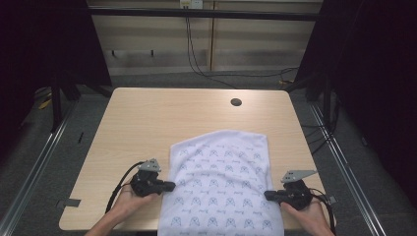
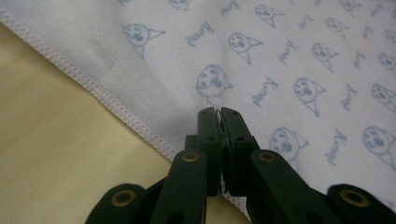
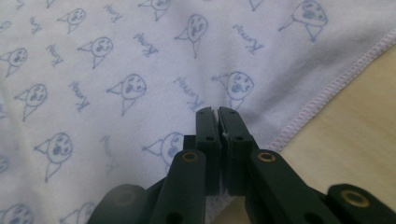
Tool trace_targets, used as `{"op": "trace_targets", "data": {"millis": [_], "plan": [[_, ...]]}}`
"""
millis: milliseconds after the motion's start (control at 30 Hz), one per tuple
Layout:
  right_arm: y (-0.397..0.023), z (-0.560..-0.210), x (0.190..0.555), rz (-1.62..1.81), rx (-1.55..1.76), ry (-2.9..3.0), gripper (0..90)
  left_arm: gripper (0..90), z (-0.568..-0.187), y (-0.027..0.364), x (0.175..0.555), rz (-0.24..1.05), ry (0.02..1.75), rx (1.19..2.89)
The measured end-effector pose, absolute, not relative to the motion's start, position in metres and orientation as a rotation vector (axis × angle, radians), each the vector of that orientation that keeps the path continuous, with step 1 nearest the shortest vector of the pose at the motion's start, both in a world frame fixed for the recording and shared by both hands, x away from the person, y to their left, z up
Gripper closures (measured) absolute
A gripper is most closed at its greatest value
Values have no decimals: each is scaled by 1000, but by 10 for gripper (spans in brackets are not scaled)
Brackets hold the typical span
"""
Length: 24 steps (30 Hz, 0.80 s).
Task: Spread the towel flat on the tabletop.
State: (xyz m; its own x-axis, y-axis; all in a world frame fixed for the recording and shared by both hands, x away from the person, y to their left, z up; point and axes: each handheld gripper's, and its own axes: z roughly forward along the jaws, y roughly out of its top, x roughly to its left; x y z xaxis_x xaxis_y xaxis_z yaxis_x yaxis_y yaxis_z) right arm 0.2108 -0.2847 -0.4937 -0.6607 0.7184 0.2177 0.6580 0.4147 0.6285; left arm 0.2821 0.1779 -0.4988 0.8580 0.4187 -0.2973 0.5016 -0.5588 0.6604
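A white cloth [image 1: 221,182] printed with small blue faces and words lies flat on the near half of the wooden table [image 1: 162,113], its near end at the front edge. My left gripper [image 1: 173,186] lies level at the cloth's left hem, pointing right. In the left gripper view the jaws [image 2: 217,111] are pressed together over the stitched hem of the cloth [image 2: 280,70], a sliver of white between the pads. My right gripper [image 1: 266,194] lies at the right hem, pointing left. Its jaws [image 3: 217,110] are likewise shut on the cloth [image 3: 116,56] edge.
A round cable hole [image 1: 236,102] sits near the table's far edge. Bare wood lies beyond the cloth and to its left [image 2: 56,154] and right [image 3: 355,140]. Dark curtains and metal rails flank the table, and cables run along the floor behind it.
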Motion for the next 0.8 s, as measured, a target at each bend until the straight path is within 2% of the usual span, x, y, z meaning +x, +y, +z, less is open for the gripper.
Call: {"op": "trace_targets", "data": {"millis": [67,133,167,200,267,367,400,500,533,600,633,667,733,800], "plan": [[-283,-493,205,1079,1250,2596,859,843,-496,181,274,-139,653,2249],[-280,-492,201,1084,1213,2604,796,750,-492,186,277,-134,662,2208],[-280,-492,201,1084,1213,2604,796,711,-492,186,277,-134,662,2208],[-281,-488,203,1141,1211,2558,770,688,-488,190,291,-67,719,2160],[-282,-485,207,1179,1201,2523,770,659,-486,192,302,-38,757,2115],[-283,-480,221,1221,1205,2451,752,654,-484,193,337,64,841,2039],[-282,-481,229,1213,1216,2433,737,610,-485,190,360,130,899,2029],[-282,-482,235,1207,1221,2424,733,570,-490,188,380,141,948,2001],[-282,-481,237,1206,1223,2418,727,522,-494,187,386,151,984,1992],[-282,-481,237,1215,1224,2412,723,517,-500,184,395,101,988,2000],[-283,-481,237,1217,1219,2408,719,519,-502,181,395,100,996,1998],[-284,-480,235,1218,1216,2403,712,645,-503,175,395,72,963,2023],[-285,-481,234,1218,1222,2399,708,813,-502,171,392,100,948,2036],[-286,-480,234,1217,1220,2397,704,863,-497,164,386,78,885,2019]]}}
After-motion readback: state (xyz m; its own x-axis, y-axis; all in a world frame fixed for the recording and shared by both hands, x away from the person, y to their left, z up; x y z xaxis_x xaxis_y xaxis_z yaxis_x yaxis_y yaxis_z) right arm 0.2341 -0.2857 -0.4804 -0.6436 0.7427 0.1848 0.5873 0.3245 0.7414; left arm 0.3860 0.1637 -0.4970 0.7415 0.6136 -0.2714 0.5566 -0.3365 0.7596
